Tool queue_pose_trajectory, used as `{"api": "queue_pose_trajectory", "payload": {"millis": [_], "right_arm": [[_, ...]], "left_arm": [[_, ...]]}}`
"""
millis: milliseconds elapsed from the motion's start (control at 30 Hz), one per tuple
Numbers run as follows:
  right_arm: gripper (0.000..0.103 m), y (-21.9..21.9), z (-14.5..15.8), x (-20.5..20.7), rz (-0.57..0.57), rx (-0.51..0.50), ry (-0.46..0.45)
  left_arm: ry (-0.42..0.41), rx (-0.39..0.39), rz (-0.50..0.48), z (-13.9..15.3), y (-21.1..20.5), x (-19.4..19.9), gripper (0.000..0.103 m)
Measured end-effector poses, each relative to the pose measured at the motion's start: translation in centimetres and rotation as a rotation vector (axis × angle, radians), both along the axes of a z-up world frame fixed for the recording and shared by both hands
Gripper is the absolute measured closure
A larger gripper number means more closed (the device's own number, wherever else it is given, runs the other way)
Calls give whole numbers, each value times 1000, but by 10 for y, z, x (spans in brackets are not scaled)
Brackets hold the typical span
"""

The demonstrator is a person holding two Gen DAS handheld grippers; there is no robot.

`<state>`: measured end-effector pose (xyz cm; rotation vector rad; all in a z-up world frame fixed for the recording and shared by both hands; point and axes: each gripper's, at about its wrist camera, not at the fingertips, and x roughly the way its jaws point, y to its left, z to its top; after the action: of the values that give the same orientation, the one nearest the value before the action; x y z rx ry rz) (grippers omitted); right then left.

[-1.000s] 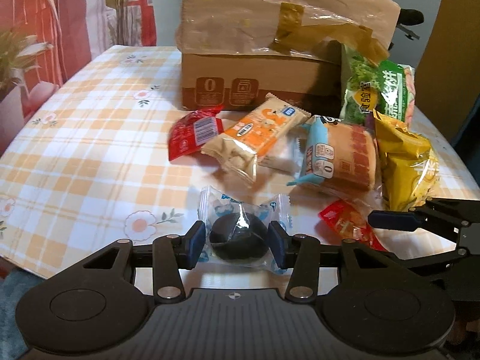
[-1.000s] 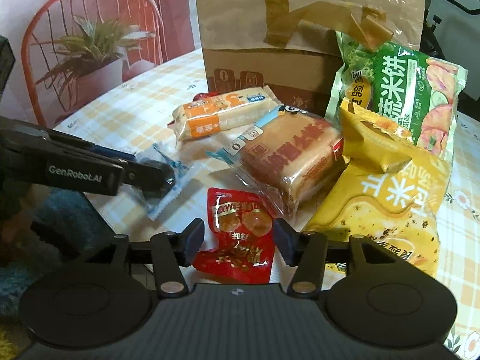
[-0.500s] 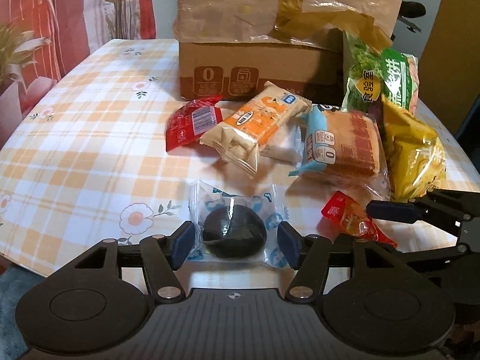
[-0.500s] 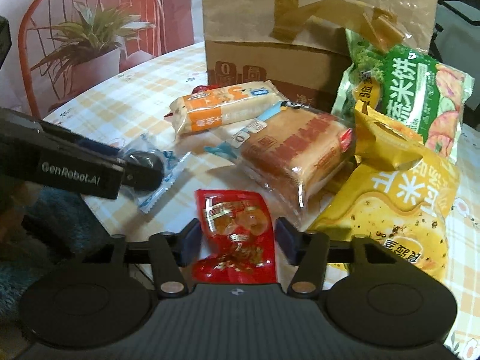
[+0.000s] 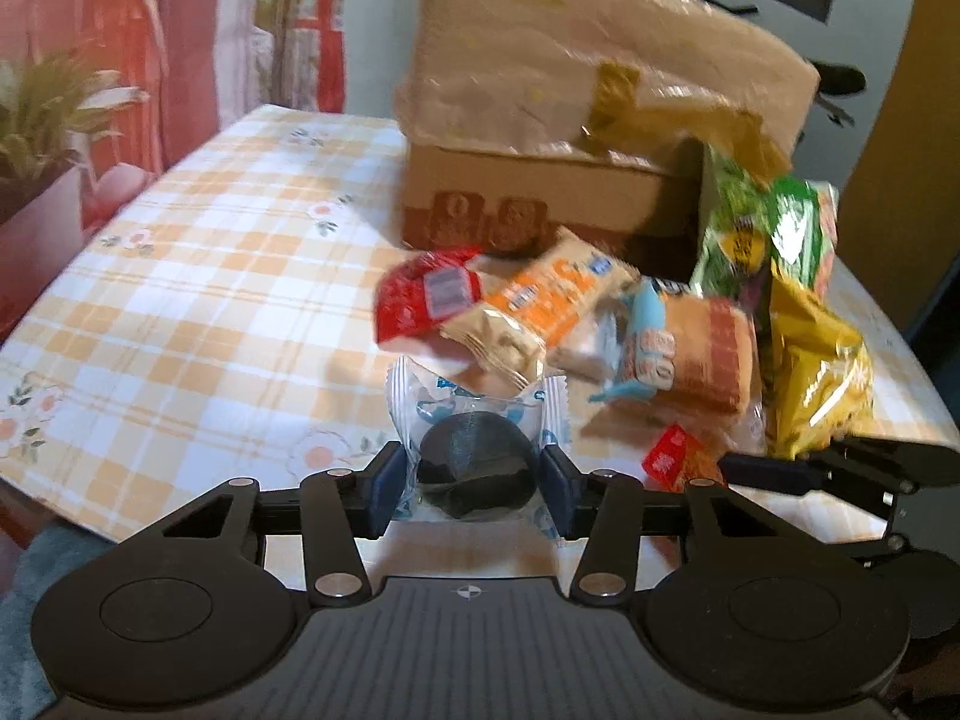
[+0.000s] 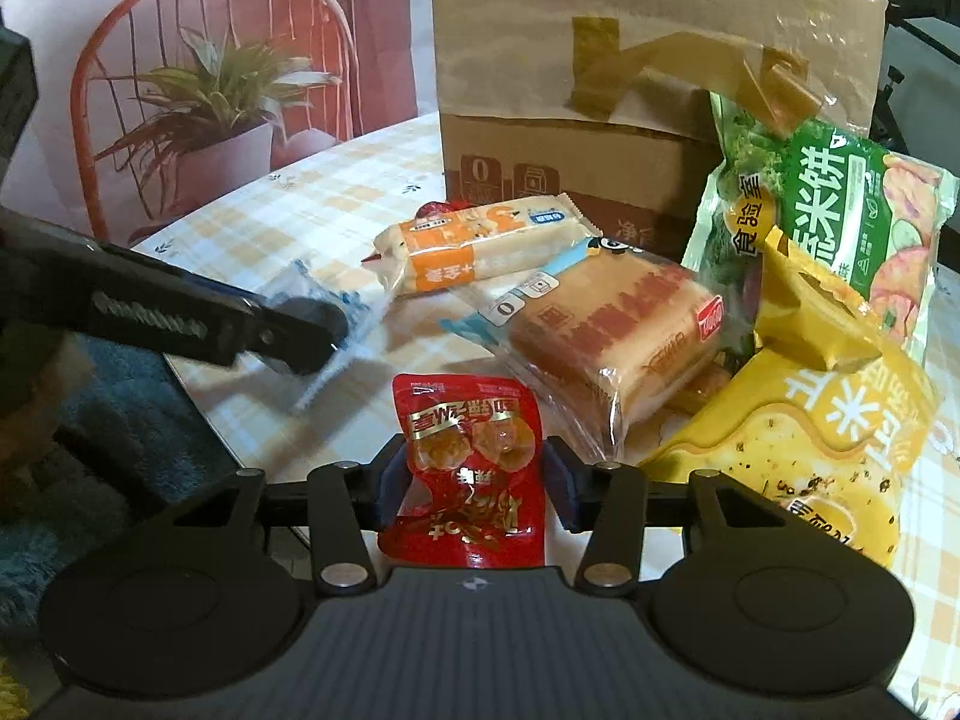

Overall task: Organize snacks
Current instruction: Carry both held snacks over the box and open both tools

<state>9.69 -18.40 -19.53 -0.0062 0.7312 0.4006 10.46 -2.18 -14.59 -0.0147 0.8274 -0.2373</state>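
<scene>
Claws angled down, left claw (image 5: 477,483) closing on cookie packet (image 5: 474,450)

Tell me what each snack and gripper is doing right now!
Left hand-held gripper: jaws closing on the dark round cookie pack.
Right hand-held gripper: jaws closing, red snack pouch between them.
Cardboard box: flap up, taped.
Bread pack: sealed, lying flat.
Orange snack bar: sealed, lying on the table.
Yellow chip bag: sealed, leaning.
Green rice cracker bag: upright against the box.
</scene>
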Motion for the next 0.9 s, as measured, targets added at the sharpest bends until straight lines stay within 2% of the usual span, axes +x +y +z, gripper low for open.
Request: {"api": "queue_pose_trajectory", "payload": {"millis": [133,433,667,800,900], "right_arm": [[53,1,3,-3,1,6,-24],[53,-3,24,-5,9,28,-120],[53,-4,35,-7,19,42,-163],[53,-15,51,-5,-11,66,-210],[53,-27,75,5,-27,77,-274]], "left_arm": [[-52,-18,28,12,8,-4,52],[-160,1,29,35,7,-2,52],[-177,-10,28,40,8,-2,52],[-226,-3,12,54,9,3,52],[-292,-20,-6,78,8,13,52]]}}
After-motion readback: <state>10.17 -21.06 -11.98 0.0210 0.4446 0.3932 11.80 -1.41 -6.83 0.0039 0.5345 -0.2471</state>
